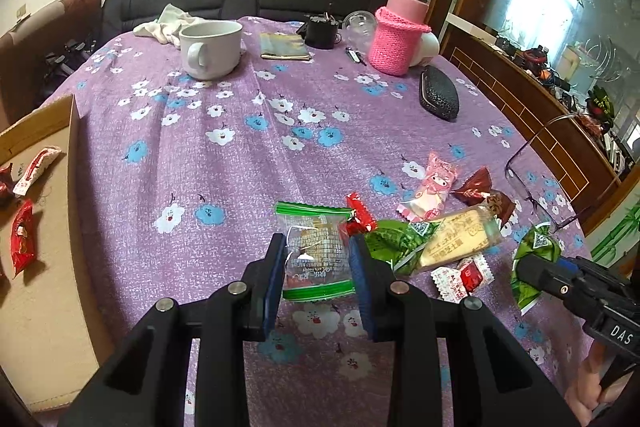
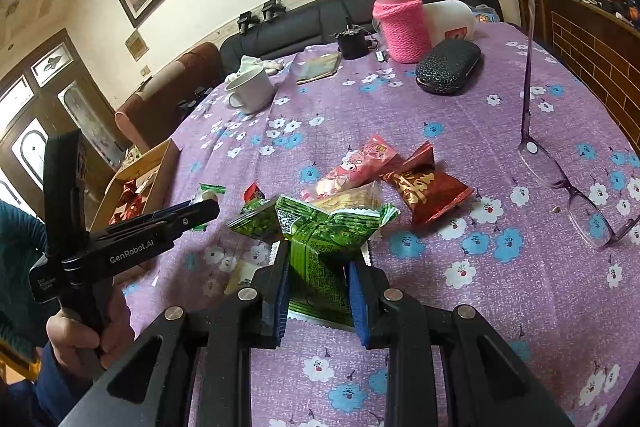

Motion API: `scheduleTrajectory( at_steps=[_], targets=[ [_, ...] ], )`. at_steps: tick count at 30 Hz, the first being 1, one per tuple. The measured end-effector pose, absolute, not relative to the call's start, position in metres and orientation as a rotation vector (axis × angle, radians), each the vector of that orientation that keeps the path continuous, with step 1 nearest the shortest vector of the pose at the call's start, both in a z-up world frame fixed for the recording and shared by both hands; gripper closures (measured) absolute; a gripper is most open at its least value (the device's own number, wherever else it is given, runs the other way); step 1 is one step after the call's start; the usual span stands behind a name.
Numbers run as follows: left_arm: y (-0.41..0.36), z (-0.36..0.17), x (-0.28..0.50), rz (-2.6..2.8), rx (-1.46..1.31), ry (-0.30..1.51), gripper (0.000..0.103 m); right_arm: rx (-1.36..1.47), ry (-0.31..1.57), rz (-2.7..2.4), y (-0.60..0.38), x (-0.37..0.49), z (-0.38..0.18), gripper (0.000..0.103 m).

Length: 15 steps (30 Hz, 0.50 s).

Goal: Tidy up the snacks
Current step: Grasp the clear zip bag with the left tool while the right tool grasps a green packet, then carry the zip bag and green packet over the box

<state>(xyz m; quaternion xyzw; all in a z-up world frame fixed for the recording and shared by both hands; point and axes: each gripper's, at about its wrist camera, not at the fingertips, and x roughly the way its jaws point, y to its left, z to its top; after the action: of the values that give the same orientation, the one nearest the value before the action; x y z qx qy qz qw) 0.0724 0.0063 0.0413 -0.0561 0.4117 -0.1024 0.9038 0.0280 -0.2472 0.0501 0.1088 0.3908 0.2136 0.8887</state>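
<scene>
The bench [image 1: 240,155] carries a cardboard box [image 1: 48,227] at its left edge with a few red sweets [image 1: 22,237] already inside, so sorting is begun but far from done. A heap of snacks [image 1: 452,227] waits outside it. The left gripper [image 1: 318,259] has its jaws clamped on a green-edged biscuit packet [image 1: 316,251]; the right gripper [image 2: 318,287] has its jaws clenched on a green packet [image 2: 320,259].
</scene>
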Motion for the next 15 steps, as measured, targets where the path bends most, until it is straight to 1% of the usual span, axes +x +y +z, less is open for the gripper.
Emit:
scheduleTrajectory(
  at_steps=[9, 15],
  targets=[
    [0.005, 0.053, 0.063, -0.198, -0.104, 0.795, 0.072, 0.230, 0.785, 0.444, -0.247, 0.025, 0.051, 0.076],
    [0.014, 0.062, 0.058, -0.219, -0.166, 0.785, 0.072, 0.230, 0.765, 0.451, -0.244, 0.022, 0.053, 0.076]
  ],
)
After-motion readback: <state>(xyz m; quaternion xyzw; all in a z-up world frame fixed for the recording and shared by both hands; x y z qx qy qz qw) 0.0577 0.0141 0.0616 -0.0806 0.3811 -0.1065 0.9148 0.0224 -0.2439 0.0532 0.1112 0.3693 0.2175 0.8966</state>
